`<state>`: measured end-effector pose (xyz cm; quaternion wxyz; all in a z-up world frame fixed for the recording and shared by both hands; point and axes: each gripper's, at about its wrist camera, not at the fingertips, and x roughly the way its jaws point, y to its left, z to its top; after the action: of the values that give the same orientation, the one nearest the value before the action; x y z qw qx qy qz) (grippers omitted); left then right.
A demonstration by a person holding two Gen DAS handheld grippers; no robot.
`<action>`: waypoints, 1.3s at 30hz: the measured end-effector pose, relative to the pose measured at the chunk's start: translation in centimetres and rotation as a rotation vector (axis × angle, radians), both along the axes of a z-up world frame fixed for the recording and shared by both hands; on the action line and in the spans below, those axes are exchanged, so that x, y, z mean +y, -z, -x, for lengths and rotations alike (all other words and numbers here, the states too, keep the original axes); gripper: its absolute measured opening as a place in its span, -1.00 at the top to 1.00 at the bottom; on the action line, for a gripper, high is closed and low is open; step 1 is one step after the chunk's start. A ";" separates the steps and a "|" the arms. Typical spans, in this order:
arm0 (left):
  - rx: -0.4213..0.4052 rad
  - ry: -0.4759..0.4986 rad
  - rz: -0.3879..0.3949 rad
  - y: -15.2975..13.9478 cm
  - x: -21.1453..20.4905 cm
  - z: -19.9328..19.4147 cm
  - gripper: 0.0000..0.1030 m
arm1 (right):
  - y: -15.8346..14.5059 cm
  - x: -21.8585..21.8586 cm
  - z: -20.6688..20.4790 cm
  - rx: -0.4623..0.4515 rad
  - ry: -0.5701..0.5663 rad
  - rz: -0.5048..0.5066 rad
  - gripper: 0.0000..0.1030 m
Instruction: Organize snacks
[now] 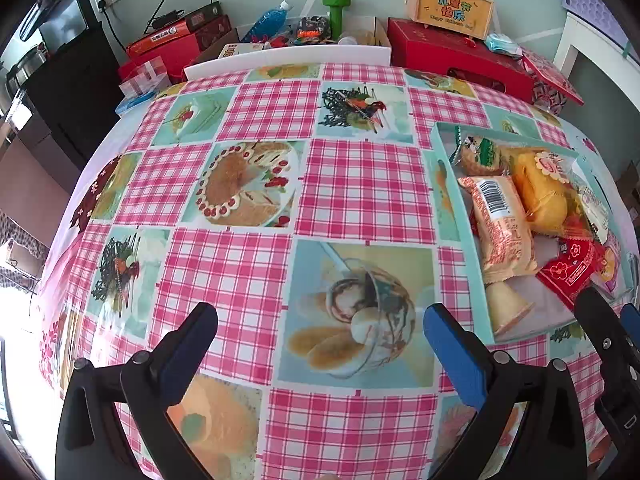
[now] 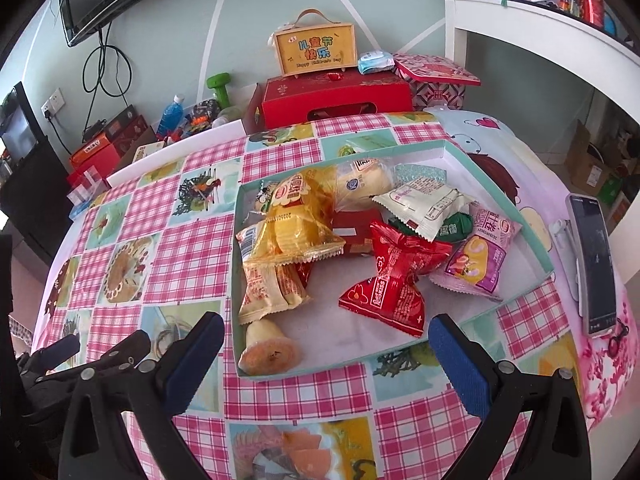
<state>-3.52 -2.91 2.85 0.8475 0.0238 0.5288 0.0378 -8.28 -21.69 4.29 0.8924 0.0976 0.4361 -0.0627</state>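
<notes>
1. Snacks piled in a shallow teal-rimmed box [image 2: 500, 196], sitting on the pink plaid tablecloth [image 2: 180, 256], right half of the table.
2. Red twisted packet [image 2: 394, 276] out front near the middle of the box, leaning against a purple-and-pink pouch [image 2: 478, 258] on its right.
3. Clear yellow bag [image 2: 294, 226] stacked over a peach-coloured wrapper [image 2: 268, 286] along the left wall; small cone-shaped cake [image 2: 266, 348] lying at the near left corner.
4. White sachet [image 2: 424, 204] and a green wrapper [image 2: 452, 228] further back, plus a pale round bun pack [image 2: 360, 182] near the far wall.
5. Right gripper [image 2: 326, 364] spread wide, nothing between the blue pads, hovering just off the near edge of the box.
6. Left gripper [image 1: 320, 356] also wide open and empty, over bare tablecloth left of the box, well clear of the snacks.
7. Phone [image 2: 594, 256] lying face up on the cartoon-print cloth, right of the box.
8. Red gift box [image 2: 336, 98] and a yellow carry case [image 2: 316, 52] stacked behind the table; green dumbbell [image 2: 220, 86] and blue bottle [image 2: 170, 114] off to the left back there.
</notes>
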 end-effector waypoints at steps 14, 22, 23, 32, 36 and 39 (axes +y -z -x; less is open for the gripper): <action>0.044 0.000 -0.013 1.4 0.7 1.3 -0.99 | 1.8 0.6 1.4 0.044 -0.007 0.030 -1.00; 0.075 0.006 -0.017 2.4 1.0 1.9 -0.99 | 2.6 0.5 1.9 0.074 -0.004 0.039 -1.00; 0.078 0.006 -0.015 2.5 1.0 2.0 -0.99 | 2.7 0.5 1.8 0.078 -0.005 0.038 -1.00; 0.088 0.040 0.000 2.6 0.6 2.1 -0.99 | 3.2 0.8 1.9 0.099 -0.018 0.054 -1.00; 0.099 0.042 0.007 2.8 0.6 1.9 -0.99 | 3.2 0.7 1.8 0.101 -0.018 0.059 -1.00; 0.107 0.042 0.011 3.0 0.6 1.7 -0.99 | 3.4 0.6 1.7 0.111 -0.018 0.061 -1.00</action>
<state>-5.23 -2.28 -0.15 0.8188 0.0322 0.5730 0.0157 -10.00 -21.06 0.92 0.8698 0.0627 0.4838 -0.0735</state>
